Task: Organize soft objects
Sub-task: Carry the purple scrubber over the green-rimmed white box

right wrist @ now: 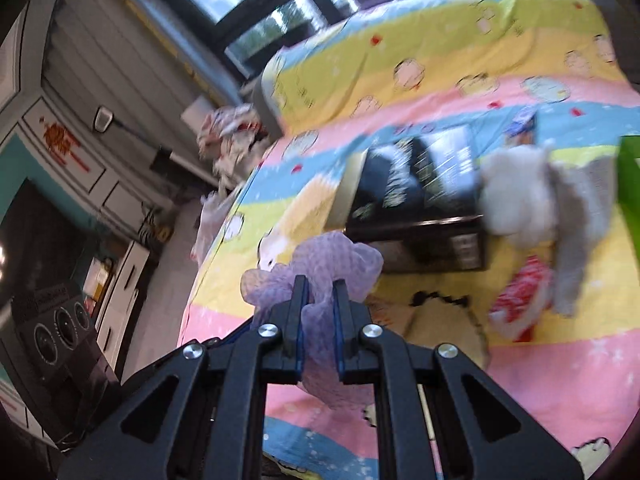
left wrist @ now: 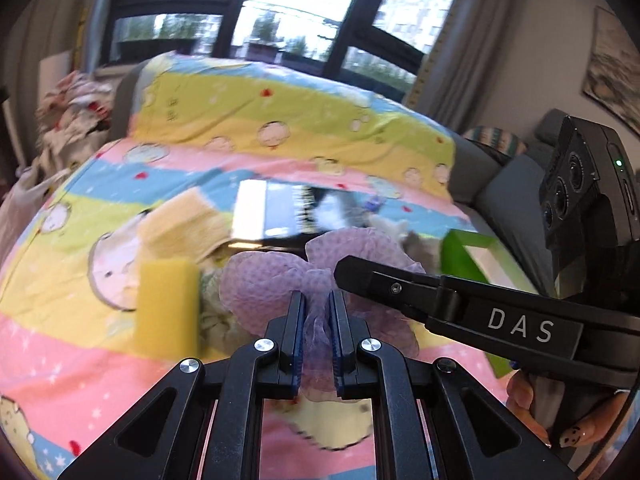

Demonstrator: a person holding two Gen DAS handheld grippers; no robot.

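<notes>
A lilac mesh cloth (left wrist: pixel 268 280) hangs bunched above the bed, held from both sides. In the left wrist view my left gripper (left wrist: pixel 317 297) is shut on a fold of it. My right gripper (left wrist: pixel 352 274) comes in side-on from the right, its tip buried in the same cloth. In the right wrist view my right gripper (right wrist: pixel 318 284) is shut on the lilac cloth (right wrist: pixel 336 254). A yellow sponge (left wrist: pixel 168 304) lies on the bedspread to the left. A grey-and-white plush toy (right wrist: pixel 540 200) lies to the right of a black box (right wrist: pixel 420 200).
The bed wears a striped cartoon bedspread (left wrist: pixel 280 120). A green box (left wrist: pixel 466 258) and a red-and-white packet (right wrist: pixel 520 300) lie on it. Crumpled clothes (left wrist: pixel 76 108) are piled beyond the bed's left edge. A hand (left wrist: pixel 524 396) grips the right tool. Windows stand behind.
</notes>
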